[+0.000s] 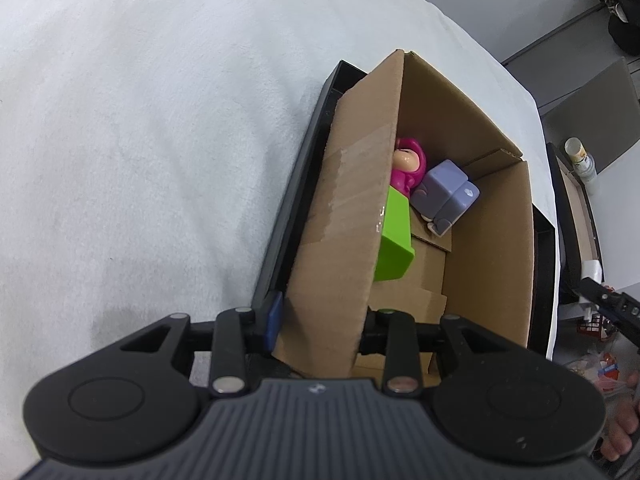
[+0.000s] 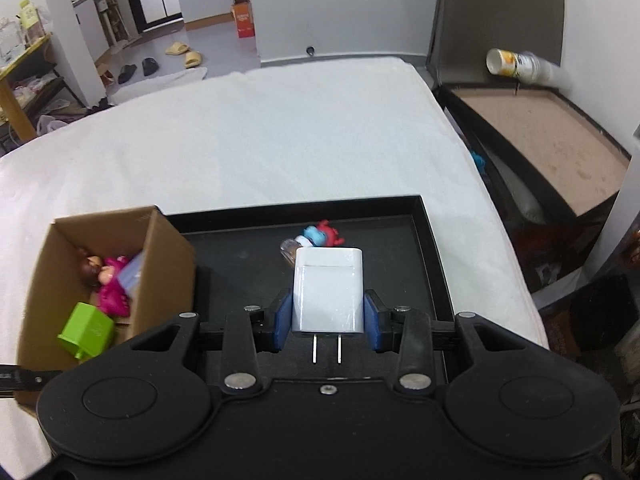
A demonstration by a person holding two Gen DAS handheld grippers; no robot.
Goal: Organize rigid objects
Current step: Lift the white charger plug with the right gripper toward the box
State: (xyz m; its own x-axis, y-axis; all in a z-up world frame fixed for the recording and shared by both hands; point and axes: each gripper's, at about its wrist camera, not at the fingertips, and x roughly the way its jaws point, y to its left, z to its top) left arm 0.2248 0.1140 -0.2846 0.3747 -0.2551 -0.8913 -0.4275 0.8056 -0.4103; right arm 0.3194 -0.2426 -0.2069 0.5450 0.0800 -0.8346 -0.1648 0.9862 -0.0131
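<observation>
The right tongs (image 2: 327,322) pinch a white two-prong plug-in charger block (image 2: 328,290) between blue pads (image 2: 282,320), prongs pointing back toward the camera, the block held above the shallow black rectangular tray (image 2: 430,240). At twelve o'clock from the charger, on the tray floor, lie a small red-and-blue toy figure (image 2: 324,234) and a small clear capped bottle (image 2: 294,246), touching each other.

At nine o'clock of the charger stands an open brown cardboard box (image 2: 168,256), resting on the tray's left end. Inside it lie a bright green plastic block (image 1: 394,240), a pink hooded doll figure (image 1: 408,162) and a lavender plastic cube toy (image 1: 442,192), the doll touching both of the others.

The left tongs (image 1: 318,326) grip the box's near upright flap (image 1: 348,208), one blue pad (image 1: 274,320) pressed on its outer face and the other finger inside the box.

The tray sits on a table (image 2: 280,132) covered in white cloth. At two o'clock, off the table, a paper cup (image 2: 510,62) lies beside a dark open case.
</observation>
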